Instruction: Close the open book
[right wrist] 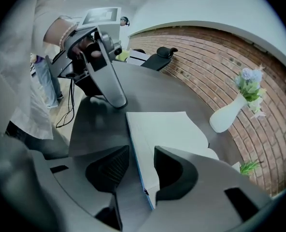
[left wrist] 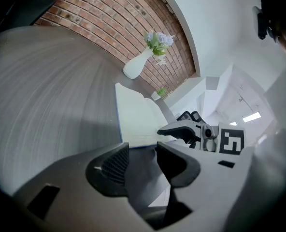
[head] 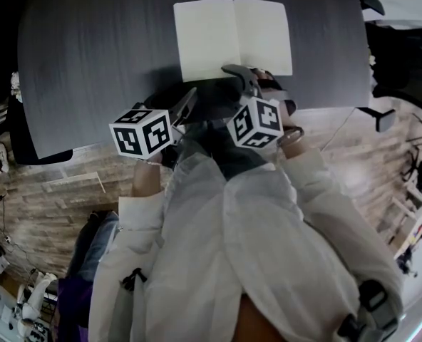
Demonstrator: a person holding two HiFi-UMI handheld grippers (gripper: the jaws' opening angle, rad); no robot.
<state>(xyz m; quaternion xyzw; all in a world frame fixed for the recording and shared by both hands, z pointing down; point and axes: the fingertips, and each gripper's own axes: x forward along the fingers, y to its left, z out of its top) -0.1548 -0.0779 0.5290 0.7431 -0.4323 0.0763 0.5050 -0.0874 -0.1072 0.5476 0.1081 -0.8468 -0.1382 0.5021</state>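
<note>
Two grippers are held low over a dark table (head: 90,48), side by side and close together, both with their jaws spread. They are held by a person in a white jacket (head: 268,226).

The left gripper (left wrist: 142,154) pinches nothing; only bare tabletop shows in the gap between its ribbed pads (left wrist: 115,164). Just beyond its tips lies the book (head: 232,38), open and flat with blank pale pages facing up. The book's near left corner is the part closest to this gripper. Past the book from here, a white vase (left wrist: 138,64) with flowers stands at the far rim of the table, in front of a brick wall (left wrist: 109,28).

The right gripper (right wrist: 141,161) is just to the right of the left one, tilted steeply down. Its tips are at the book's near edge, about where the two pages meet. In the right gripper view a blue-rimmed edge of the book runs straight through the gap between its jaws. One jaw stands over the page and the other over the table. Neither pad presses on the paper, so the book is not gripped. I cannot tell whether the jaw tips touch the page or the table. From this gripper the vase is off to the right, beyond the book.
</note>
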